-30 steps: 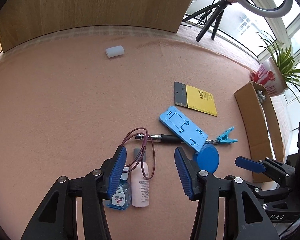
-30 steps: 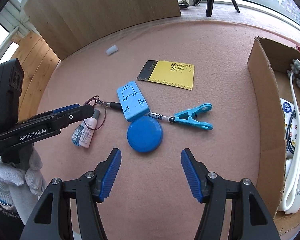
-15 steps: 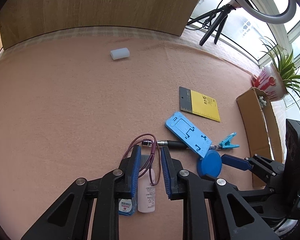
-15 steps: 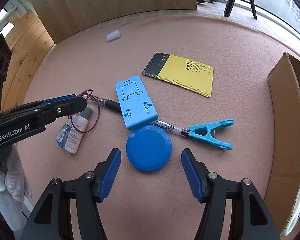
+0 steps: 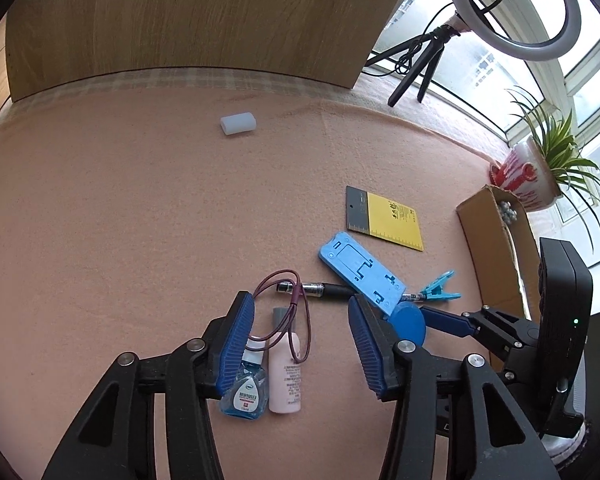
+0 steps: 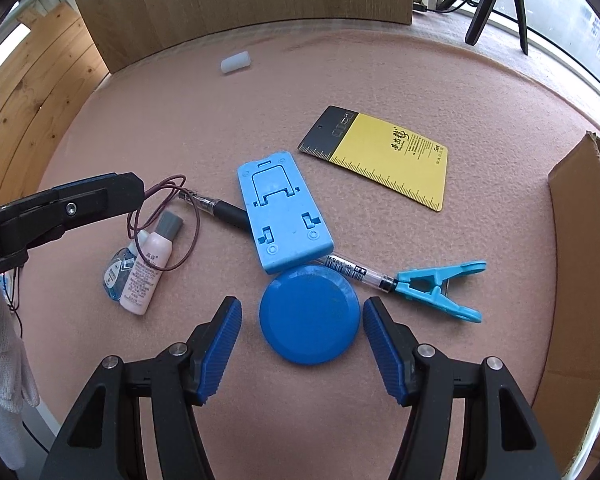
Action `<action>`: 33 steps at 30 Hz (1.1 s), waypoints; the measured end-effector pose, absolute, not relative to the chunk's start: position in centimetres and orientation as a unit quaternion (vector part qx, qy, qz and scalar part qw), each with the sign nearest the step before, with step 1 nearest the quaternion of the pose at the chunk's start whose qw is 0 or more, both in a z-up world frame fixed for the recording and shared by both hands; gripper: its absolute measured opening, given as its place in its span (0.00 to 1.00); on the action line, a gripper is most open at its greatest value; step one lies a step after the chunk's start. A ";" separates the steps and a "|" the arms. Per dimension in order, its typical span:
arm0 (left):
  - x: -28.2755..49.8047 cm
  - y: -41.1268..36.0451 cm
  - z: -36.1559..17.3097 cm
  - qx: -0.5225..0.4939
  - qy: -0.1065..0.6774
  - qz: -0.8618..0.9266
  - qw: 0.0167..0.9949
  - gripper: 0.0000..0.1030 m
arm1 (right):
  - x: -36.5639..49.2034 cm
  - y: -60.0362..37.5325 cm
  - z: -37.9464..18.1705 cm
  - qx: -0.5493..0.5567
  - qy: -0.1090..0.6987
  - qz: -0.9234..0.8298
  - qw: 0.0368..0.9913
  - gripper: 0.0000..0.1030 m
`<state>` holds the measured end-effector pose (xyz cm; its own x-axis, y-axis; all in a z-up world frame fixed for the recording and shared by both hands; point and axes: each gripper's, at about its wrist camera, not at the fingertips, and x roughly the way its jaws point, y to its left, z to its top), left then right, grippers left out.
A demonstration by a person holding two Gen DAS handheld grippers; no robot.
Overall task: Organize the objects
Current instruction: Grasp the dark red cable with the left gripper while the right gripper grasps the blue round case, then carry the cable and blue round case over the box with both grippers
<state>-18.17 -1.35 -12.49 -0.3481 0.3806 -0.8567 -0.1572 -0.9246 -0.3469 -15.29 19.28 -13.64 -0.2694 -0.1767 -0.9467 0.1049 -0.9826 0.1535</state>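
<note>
Left claw (image 5: 300, 344) pointed steeply down over the pink surface (image 5: 140, 220), jaws opening, nothing clamped. Between them lay the pink bottle (image 5: 286, 372) with the grey cap, flat on the surface, with a maroon cord loop (image 5: 300, 320) draped over it; pads clear of both. The small blue dropper bottle (image 5: 244, 394) sat touching the pink bottle's left side, partly under the left pad. Right claw (image 6: 302, 344) was also open, holding nothing, jaws straddling the round blue disc (image 6: 309, 314), which lay flat with gaps to both pads. Blue phone stand (image 6: 282, 216) lay just beyond the disc, its near corner touching or overlapping the disc rim, can't tell which. A pen (image 6: 220, 210) ran under the stand, its far end poking out beside a light-blue clothespin (image 6: 440, 288), right of the disc. Yellow-and-black ruler card (image 6: 384, 160) lay farther back, apart from the rest. Small white block (image 6: 235, 63) sat alone near the wooden back panel (image 6: 240, 0). Cardboard box (image 6: 576, 260) stood at the right edge of the surface, open; contents mostly out of frame. A white-gloved hand (image 6: 0, 360) showed at the left edge of the right wrist view.
</note>
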 end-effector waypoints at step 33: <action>-18.0 -2.6 -11.0 -0.529 -0.124 0.827 0.145 0.03 | -13.5 19.4 -12.2 0.579 -0.023 -0.809 0.104 0.45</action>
<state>-18.02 -2.55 -11.04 -0.3979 0.3710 -0.8391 -0.1081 -0.9272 -0.3587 -13.51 19.44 -12.24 -0.3089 -0.1950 -0.9309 0.1416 -0.9773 0.1577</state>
